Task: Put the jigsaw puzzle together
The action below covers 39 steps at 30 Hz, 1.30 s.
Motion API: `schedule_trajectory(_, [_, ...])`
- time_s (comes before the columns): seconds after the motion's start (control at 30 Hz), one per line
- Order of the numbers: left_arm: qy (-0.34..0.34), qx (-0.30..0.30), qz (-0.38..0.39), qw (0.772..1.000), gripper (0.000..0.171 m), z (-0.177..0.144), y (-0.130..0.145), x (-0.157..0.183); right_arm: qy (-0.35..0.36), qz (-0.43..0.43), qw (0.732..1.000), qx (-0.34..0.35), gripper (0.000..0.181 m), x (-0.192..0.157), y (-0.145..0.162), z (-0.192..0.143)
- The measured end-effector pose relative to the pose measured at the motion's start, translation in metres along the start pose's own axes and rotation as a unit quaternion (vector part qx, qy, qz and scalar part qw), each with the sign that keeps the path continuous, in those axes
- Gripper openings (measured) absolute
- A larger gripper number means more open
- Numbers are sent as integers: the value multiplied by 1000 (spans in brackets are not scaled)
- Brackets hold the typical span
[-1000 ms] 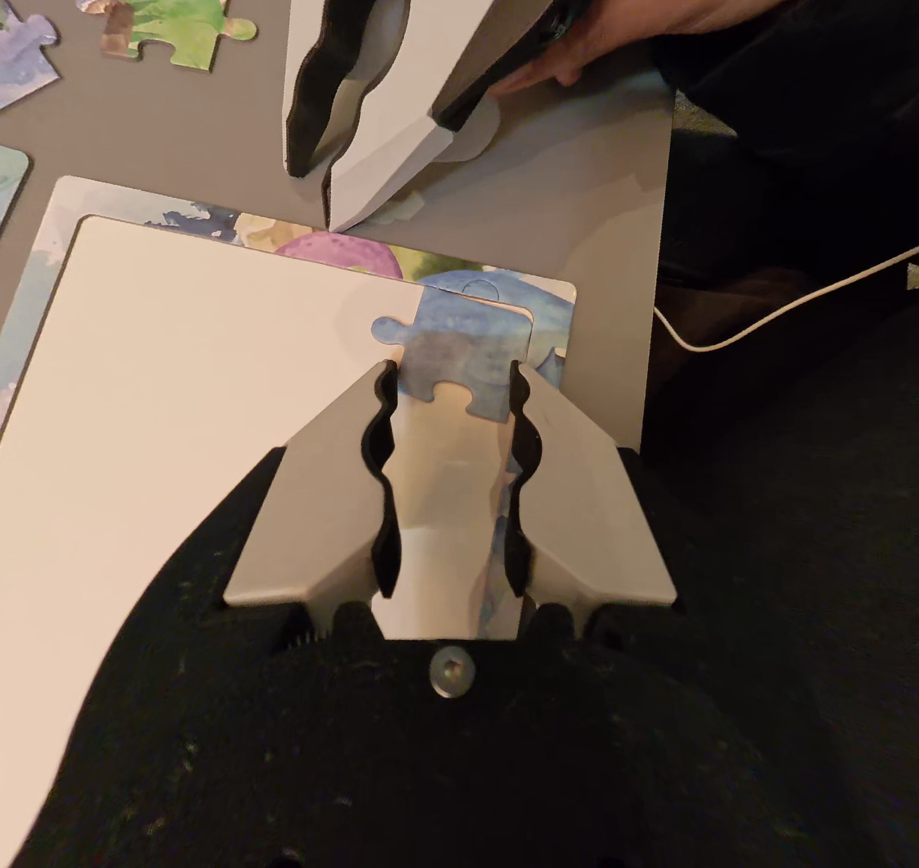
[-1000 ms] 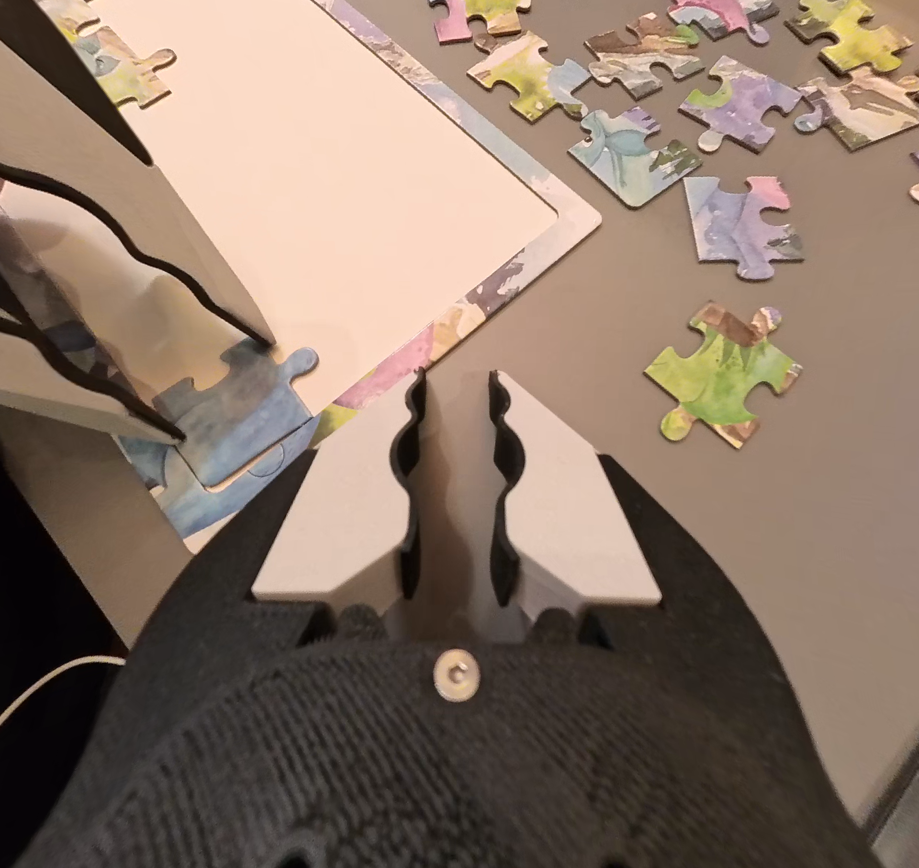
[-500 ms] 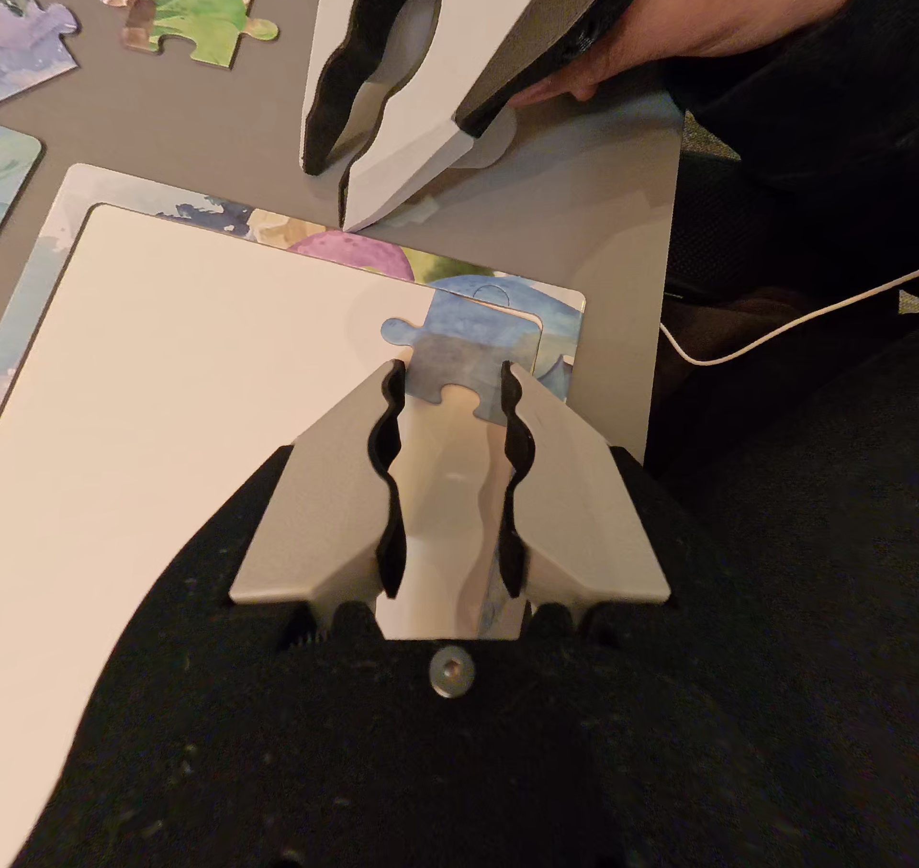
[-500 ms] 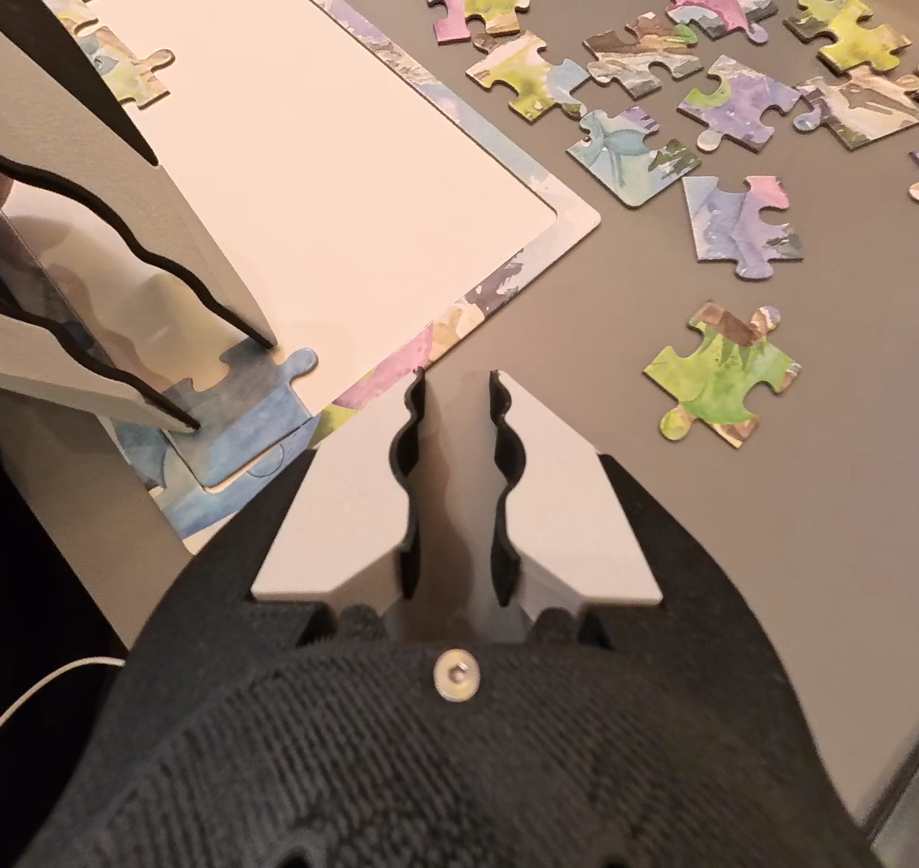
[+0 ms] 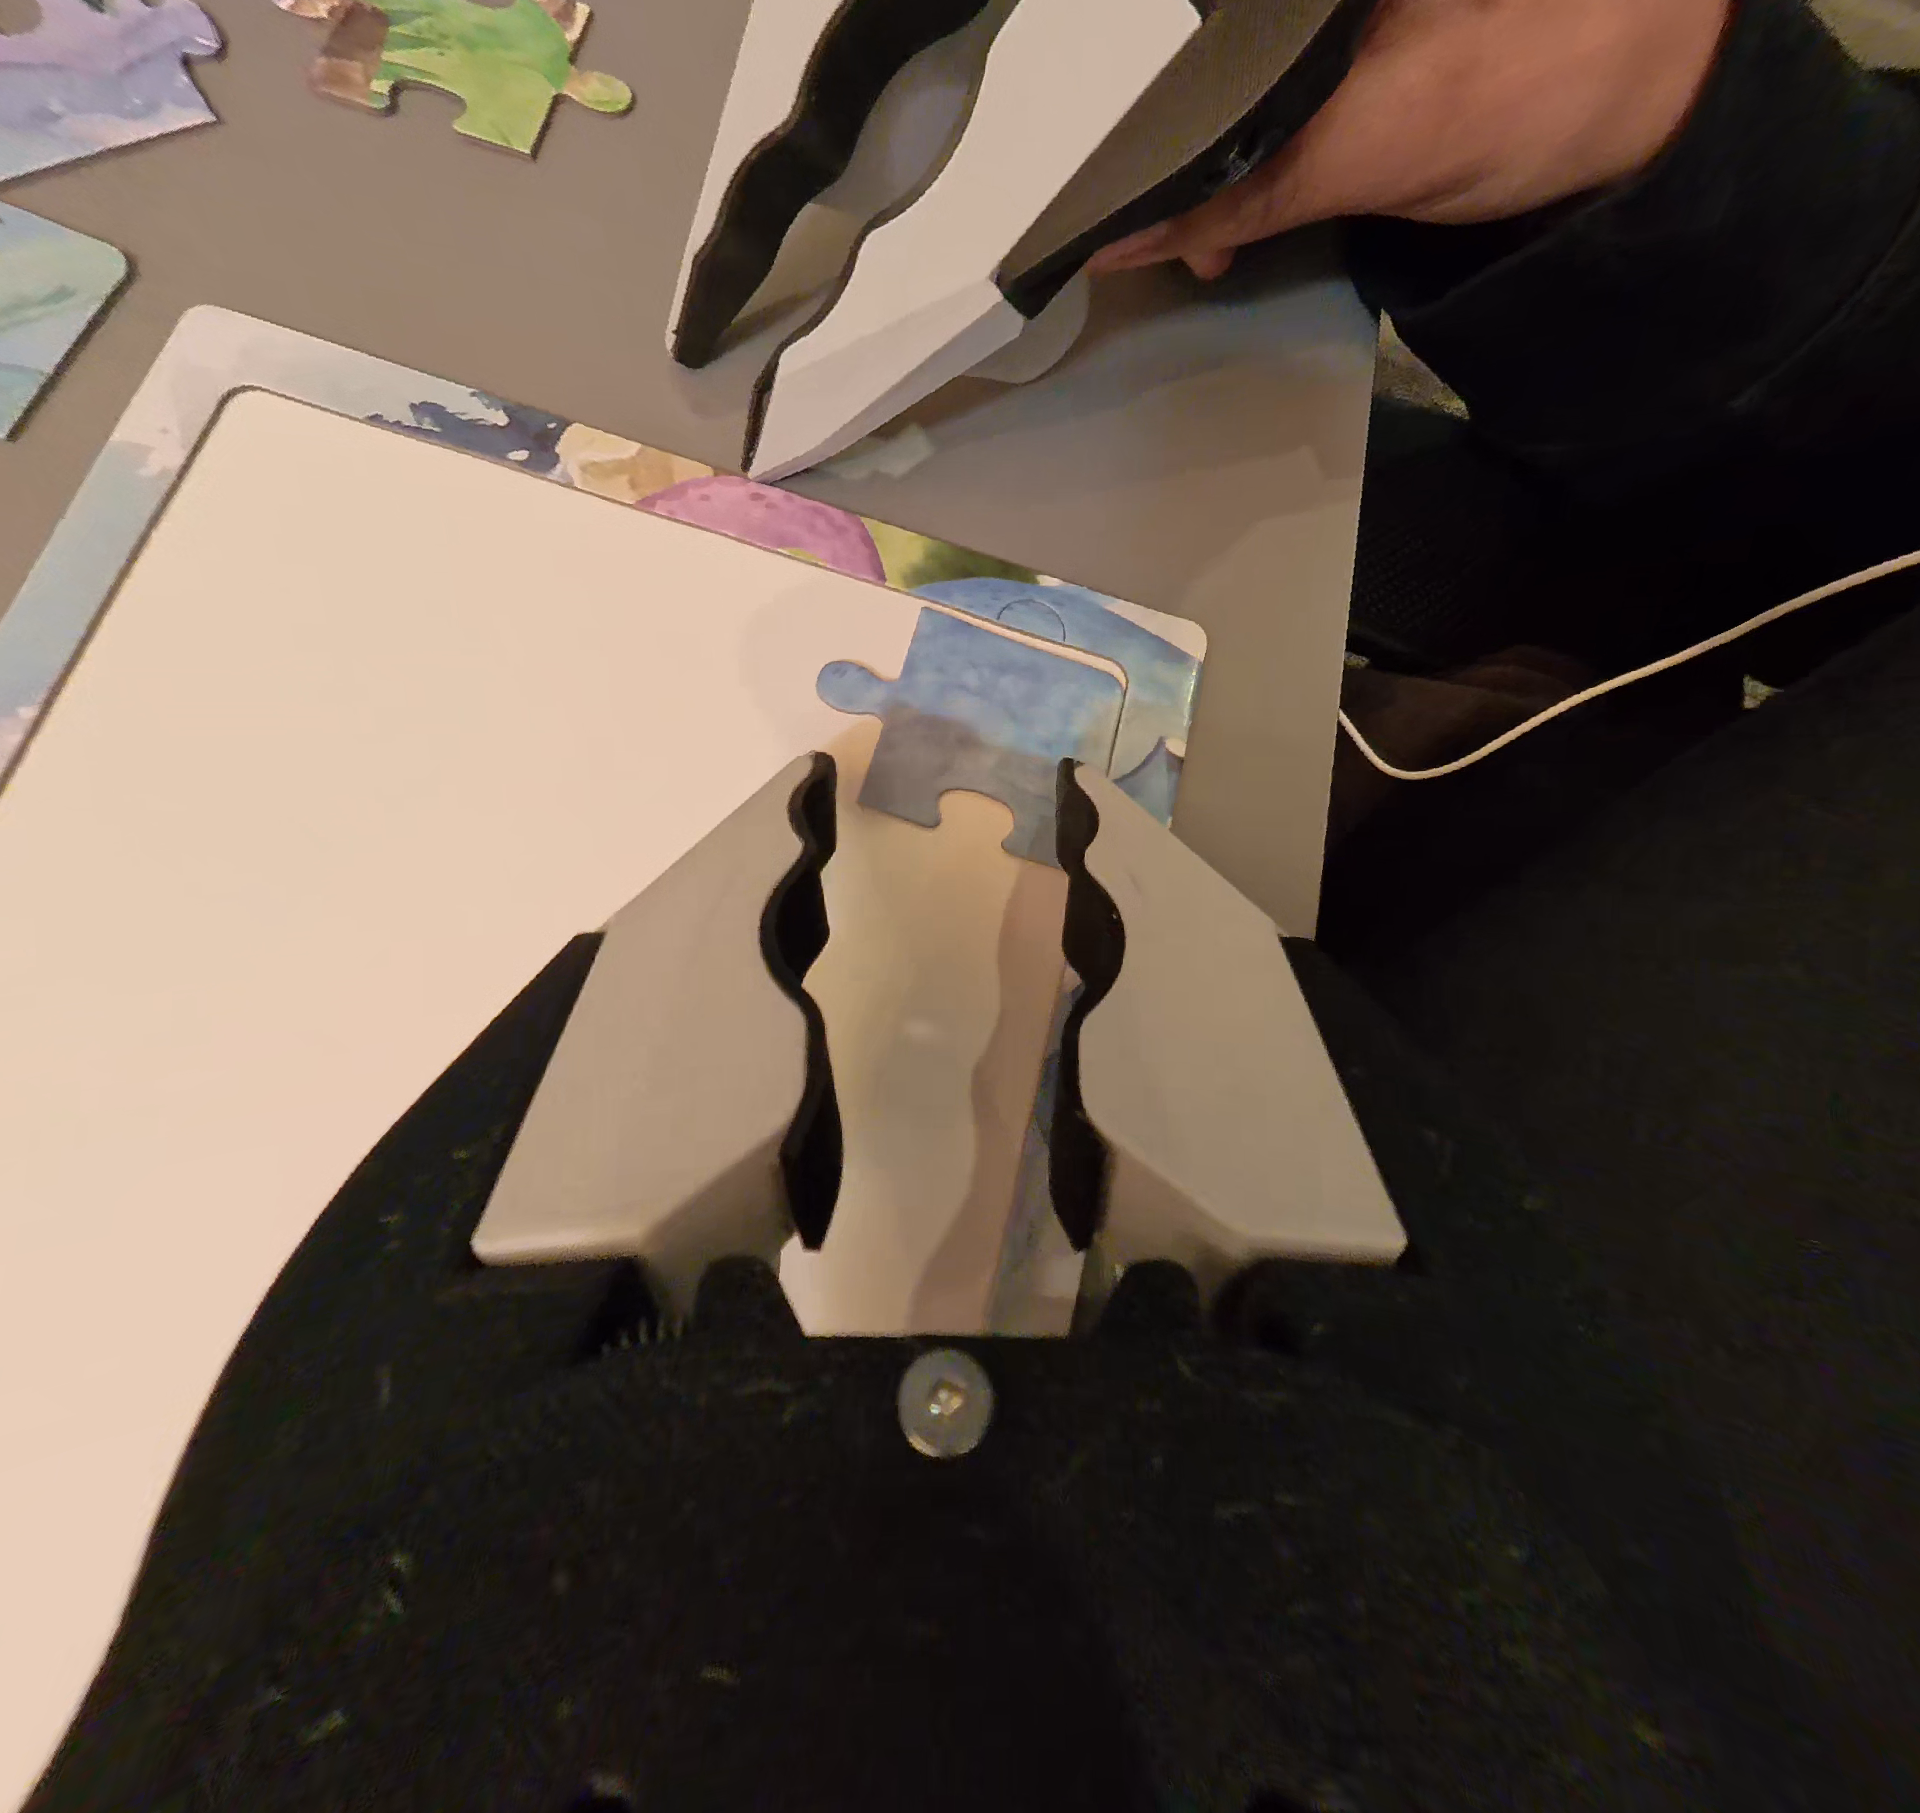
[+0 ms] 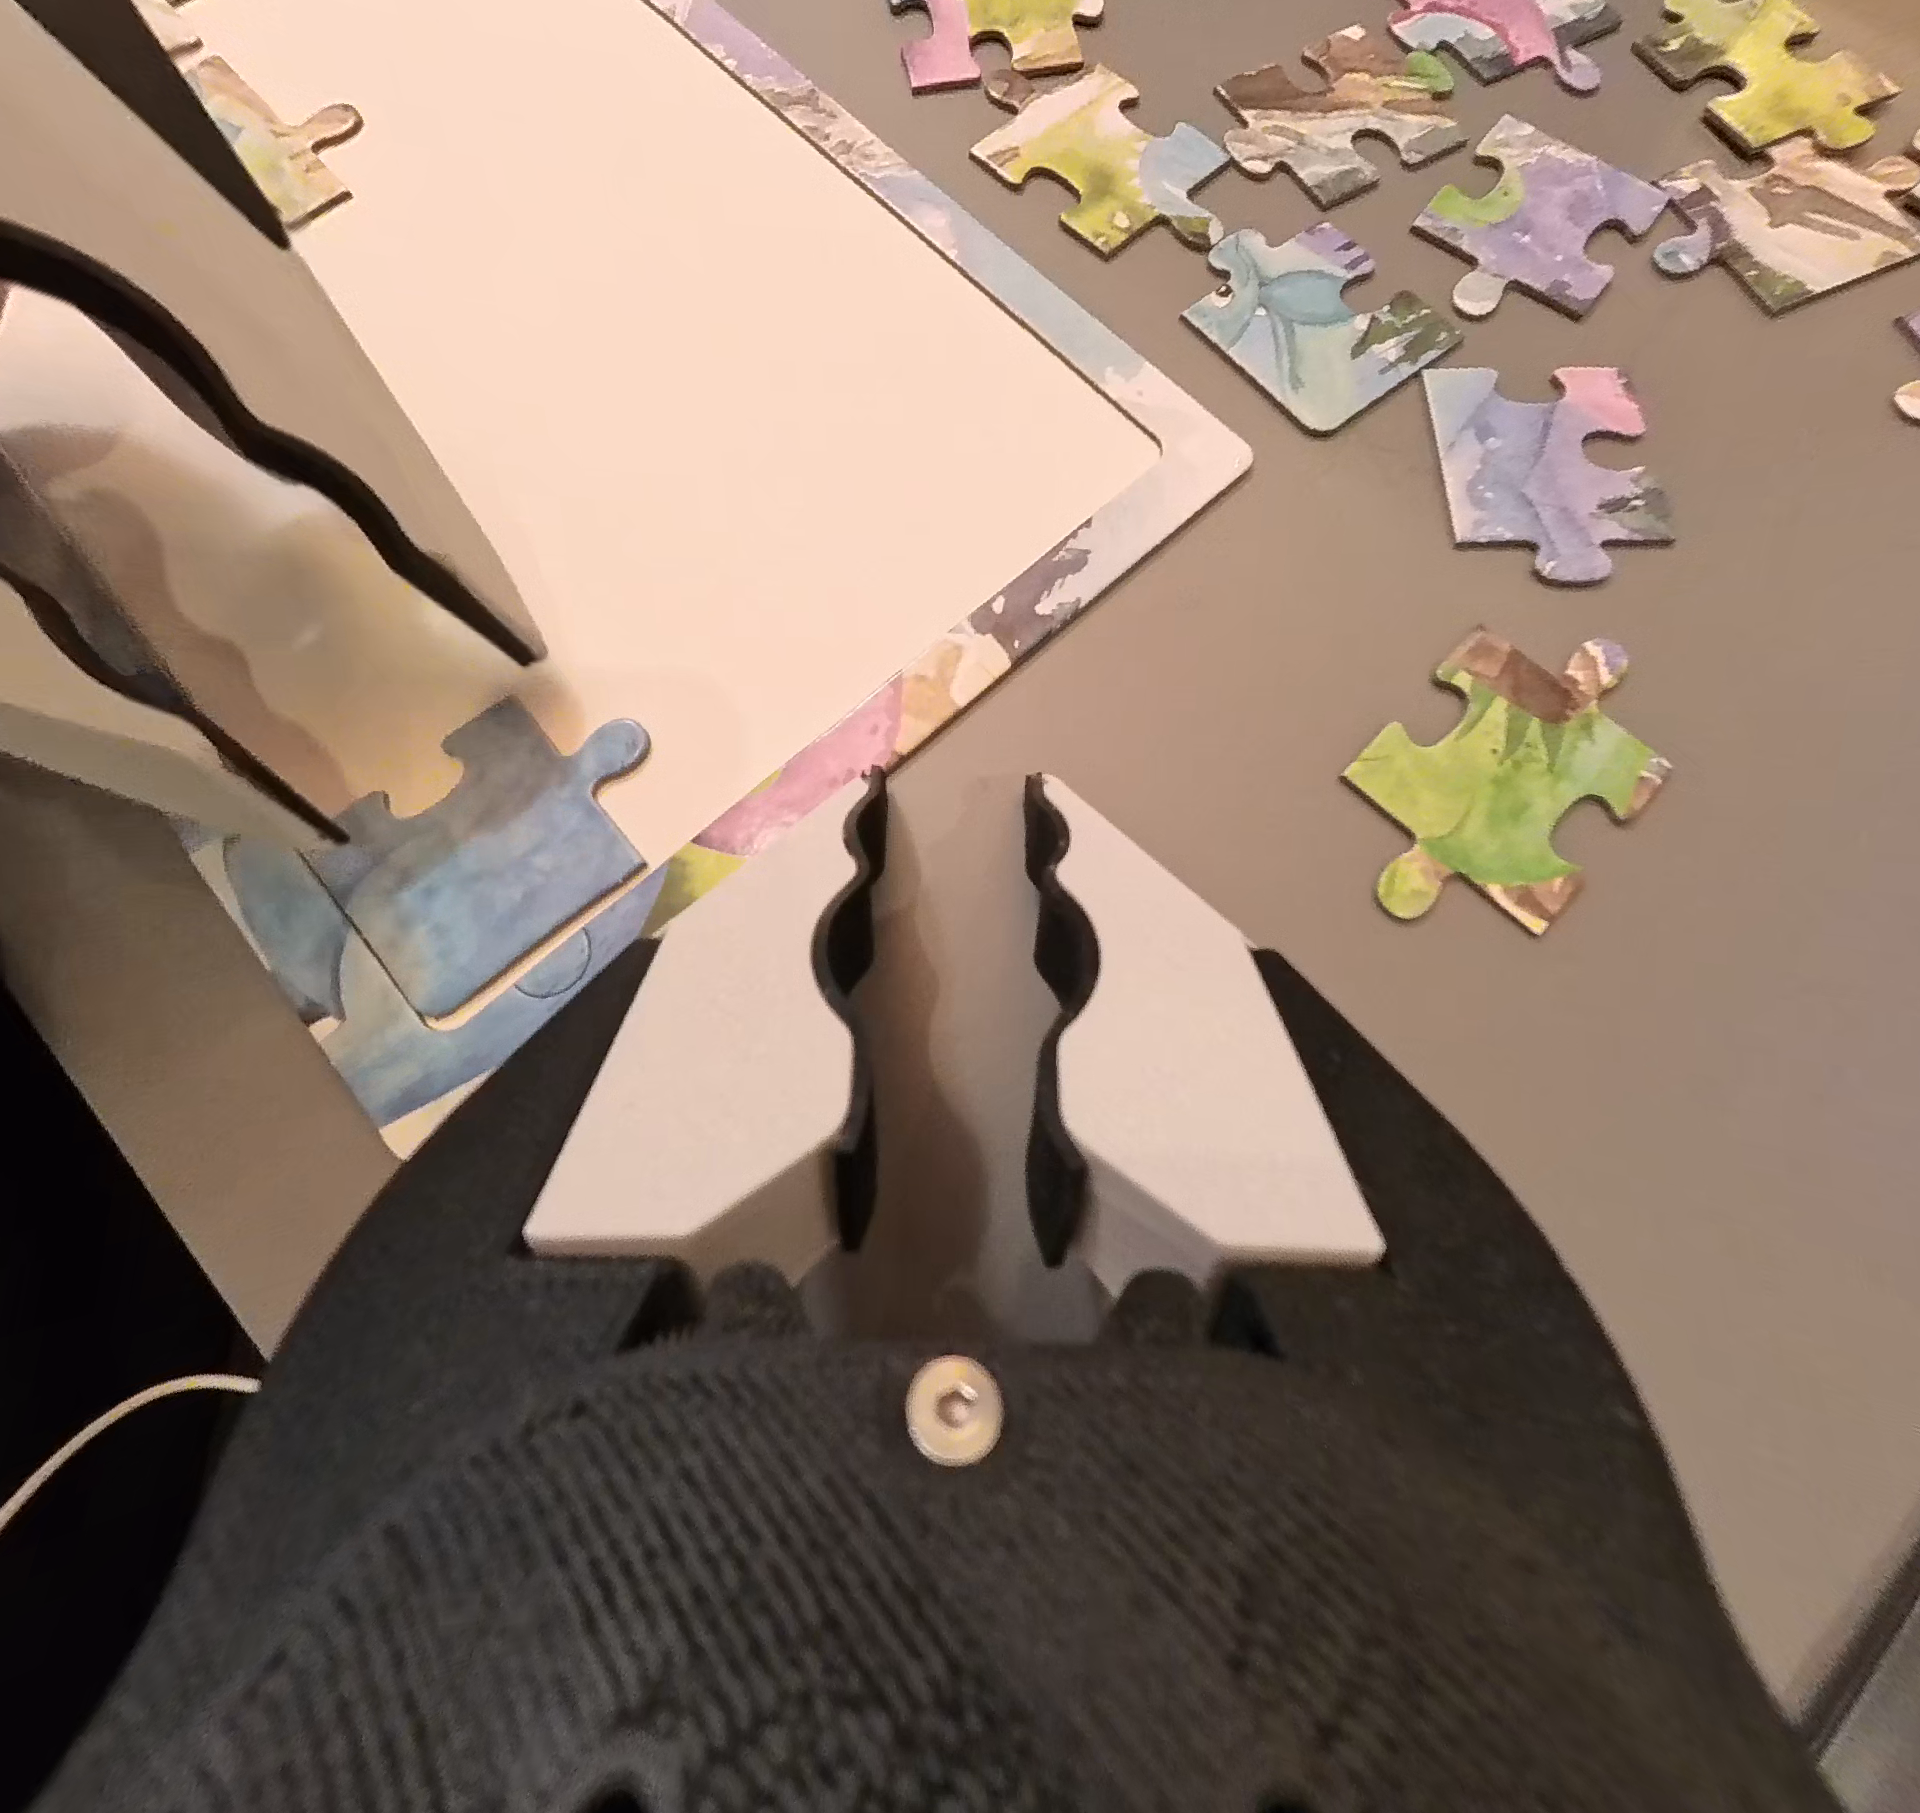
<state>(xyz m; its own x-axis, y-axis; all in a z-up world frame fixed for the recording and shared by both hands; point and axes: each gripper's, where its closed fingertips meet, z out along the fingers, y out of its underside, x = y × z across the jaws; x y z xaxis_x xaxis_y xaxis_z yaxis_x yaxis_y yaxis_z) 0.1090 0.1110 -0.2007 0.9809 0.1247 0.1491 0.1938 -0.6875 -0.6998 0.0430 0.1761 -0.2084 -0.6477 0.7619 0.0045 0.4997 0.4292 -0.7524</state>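
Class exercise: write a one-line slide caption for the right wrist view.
Open right gripper hovers at the puzzle tray edge; left gripper meets a blue corner piece.

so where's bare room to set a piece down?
Most of the white tray floor, between the blue piece and the far corner piece. Also grey table between tray edge and green piece. Crowded: the loose pieces beyond.

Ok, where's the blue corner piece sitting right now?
The blue corner piece lies in the puzzle tray's near corner by the table edge, just ahead of the left claw in the left wrist view; the right wrist view shows it lower left.
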Motion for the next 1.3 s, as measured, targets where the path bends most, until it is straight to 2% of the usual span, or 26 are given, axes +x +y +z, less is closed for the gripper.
schedule_trajectory(0.27, [-5, -15, 12, 1000, 41, -7, 8, -6, 0, 0, 1000, 0, 25, 0, 0, 0])
schedule_trajectory(0.5, [-7, -46, 61, 997, 40, -5, 18, -5, 0, 0, 1000, 0, 25, 0, 0, 0])
schedule_trajectory(0.73, [-15, -52, 105, 993, 41, -3, 17, -3, 0, 1, 1000, 0, 25, 0, 0, 0])
schedule_trajectory(0.87, [-3, -44, 105, 994, 32, 1, 14, 4, 2, 2, 1000, 0, 24, 1, 0, 0])
schedule_trajectory(1.03, [0, -42, 106, 994, 32, 2, 13, 5, 3, 1, 1000, 0, 24, 1, 0, 0])
schedule_trajectory(1.3, [42, -18, 66, 997, 48, 2, 8, 10, 2, 1, 1000, 0, 24, 1, 0, 0])
